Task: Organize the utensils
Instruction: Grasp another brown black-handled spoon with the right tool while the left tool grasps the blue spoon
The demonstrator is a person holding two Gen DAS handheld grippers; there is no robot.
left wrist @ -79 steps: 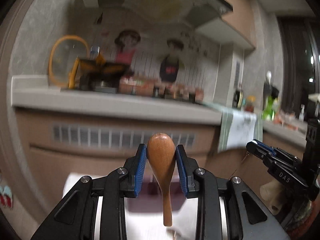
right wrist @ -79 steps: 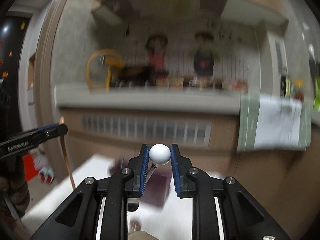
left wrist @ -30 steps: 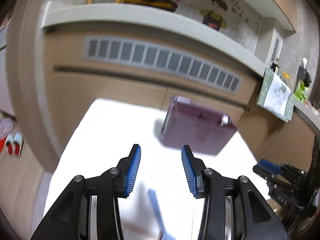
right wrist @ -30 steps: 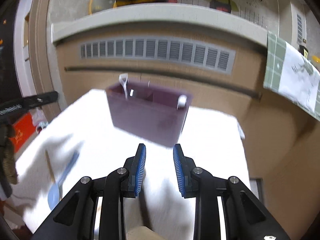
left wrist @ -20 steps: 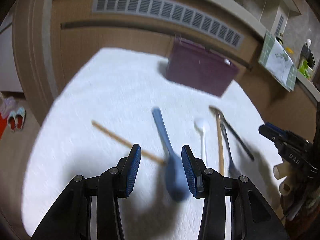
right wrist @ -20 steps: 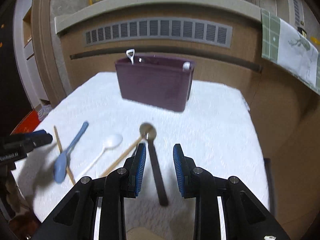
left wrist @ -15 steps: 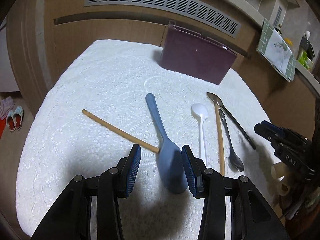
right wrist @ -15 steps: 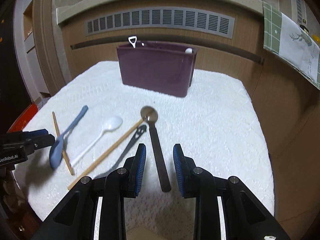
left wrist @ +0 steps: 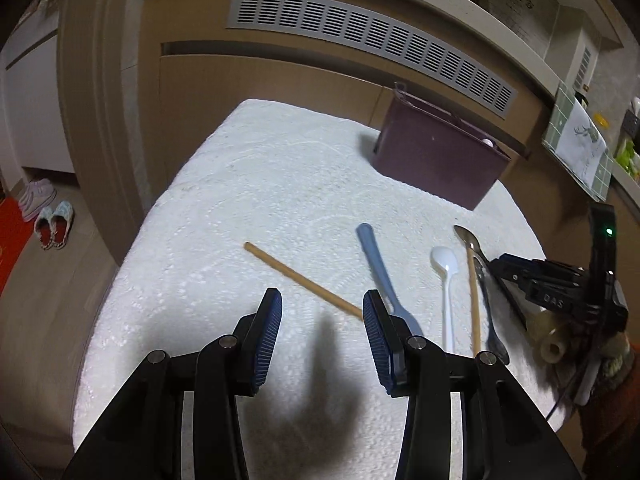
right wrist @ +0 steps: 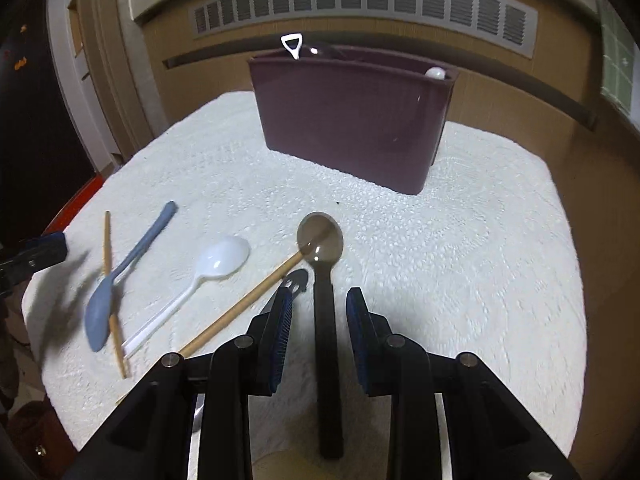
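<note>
Between the spread fingers of the right gripper (right wrist: 319,320) lay a black-handled spoon (right wrist: 323,280); left gripper (left wrist: 322,320) also gaped, empty, above a chopstick (left wrist: 302,280).

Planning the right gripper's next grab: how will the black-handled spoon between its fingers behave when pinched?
The black-handled spoon looks rigid, so it shouldn't flex. Its flat handle lies flush on the textured white cloth, so it probably won't roll. The bowl end may droop if the right gripper pinches far back.

The right claw (right wrist: 319,312) gapes astride a dark-handled spoon (right wrist: 325,292); a maroon caddy (right wrist: 352,120) stands far on the white-clothed bench (right wrist: 480,248).
</note>
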